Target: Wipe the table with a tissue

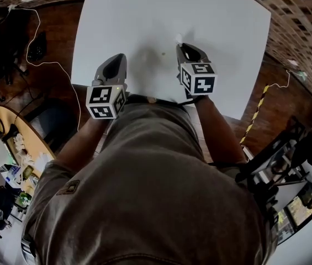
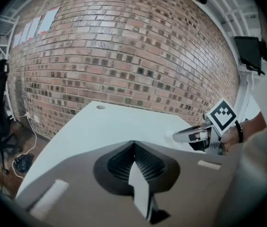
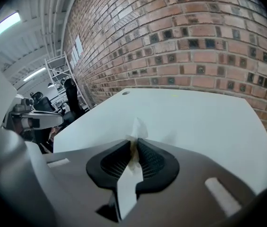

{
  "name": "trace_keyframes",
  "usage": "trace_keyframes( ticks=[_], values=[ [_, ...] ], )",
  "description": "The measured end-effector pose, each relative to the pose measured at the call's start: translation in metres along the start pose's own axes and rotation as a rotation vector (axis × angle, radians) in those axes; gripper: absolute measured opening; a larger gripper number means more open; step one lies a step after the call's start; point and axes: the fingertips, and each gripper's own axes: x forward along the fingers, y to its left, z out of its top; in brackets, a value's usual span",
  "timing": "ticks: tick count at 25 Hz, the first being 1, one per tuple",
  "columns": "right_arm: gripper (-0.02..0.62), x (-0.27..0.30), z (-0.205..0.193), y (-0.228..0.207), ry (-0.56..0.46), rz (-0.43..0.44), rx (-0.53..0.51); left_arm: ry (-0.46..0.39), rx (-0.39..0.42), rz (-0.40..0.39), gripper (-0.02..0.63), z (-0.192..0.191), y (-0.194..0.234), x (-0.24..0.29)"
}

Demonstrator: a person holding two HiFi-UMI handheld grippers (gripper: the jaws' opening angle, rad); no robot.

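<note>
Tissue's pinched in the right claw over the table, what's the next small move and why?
Probably lower the right claw until the tissue presses onto the table, close to what looks like a faint speck just to its left. The tissue is clamped and pokes past the tips, ready to wipe; the left claw is shut and empty.

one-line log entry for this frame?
right gripper: shut on tissue | left gripper: shut, empty | both over table near edge

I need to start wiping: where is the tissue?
Right gripper view: the tissue is pinched in the right hand-held gripper, over the white table.
</note>
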Motion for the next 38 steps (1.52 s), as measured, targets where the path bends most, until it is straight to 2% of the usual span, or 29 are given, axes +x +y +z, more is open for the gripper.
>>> trace_keyframes(
  ticks=[10,24,33,38],
  values=[
    [0.060,0.032,-0.037,0.024,0.130,0.015,-0.021,0.004,-0.036,0.031,0.002,-0.015,0.028,-0.014],
    [0.060,0.034,-0.048,0.047,0.166,0.052,-0.054,0.009,-0.055,0.048,0.002,-0.019,0.040,-0.020],
    [0.060,0.037,-0.056,0.079,0.176,0.126,-0.073,0.015,-0.024,0.058,0.002,-0.016,0.043,-0.028],
    [0.060,0.033,-0.058,0.076,0.159,0.126,-0.050,0.023,-0.002,0.051,0.002,-0.017,0.036,-0.027]
  ],
)
